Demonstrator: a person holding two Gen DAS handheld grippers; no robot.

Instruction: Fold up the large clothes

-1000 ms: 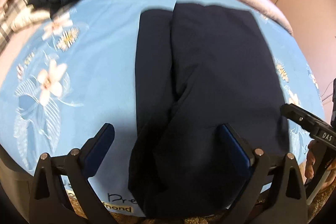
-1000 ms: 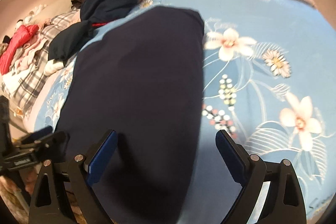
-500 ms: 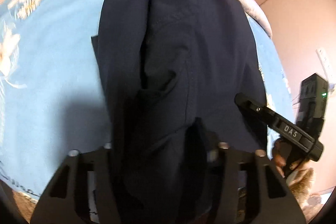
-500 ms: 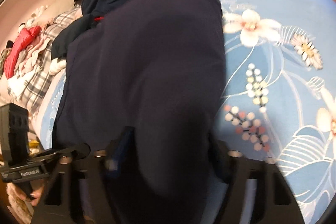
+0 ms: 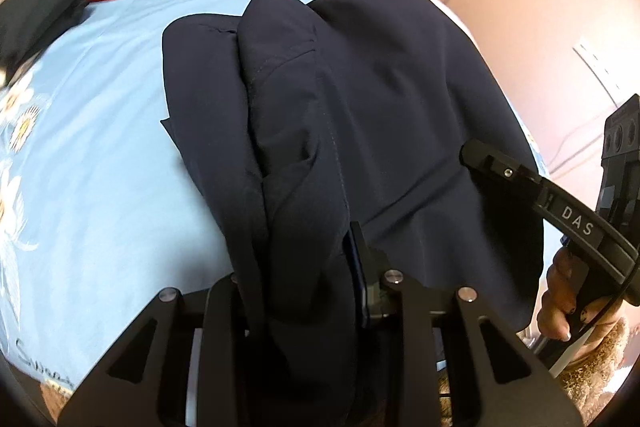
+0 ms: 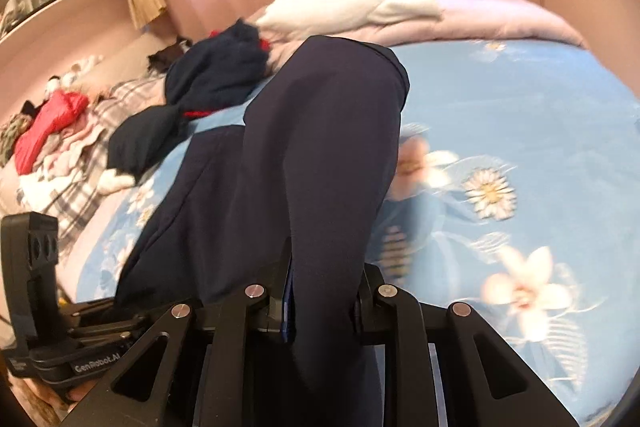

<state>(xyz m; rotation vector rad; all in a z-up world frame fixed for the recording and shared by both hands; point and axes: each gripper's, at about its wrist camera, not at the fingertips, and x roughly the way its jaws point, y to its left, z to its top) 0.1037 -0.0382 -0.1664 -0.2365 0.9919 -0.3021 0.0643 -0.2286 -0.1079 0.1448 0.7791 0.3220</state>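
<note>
Left wrist view close above the navy garment point(image 5: 400, 115), facing far across the blue bedsheet point(image 5: 100, 167), right wrist view likewise close, both sharing the white pillow point(image 6: 352, 3).

We see the folded trousers point(image 5: 380, 115) lying on the bed sheet point(image 5: 100, 167), their near end gathered between the pads of the left gripper point(image 5: 304, 291); in the right wrist view the right gripper point(image 6: 324, 303) grips that end too. Behind the trousers a heap of clothes point(image 6: 216, 75) lies to the left on the sheet, with a pillow point(image 6: 352, 3) to its right. Left of the bed, more laundry point(image 6: 52, 131) is piled.
</note>
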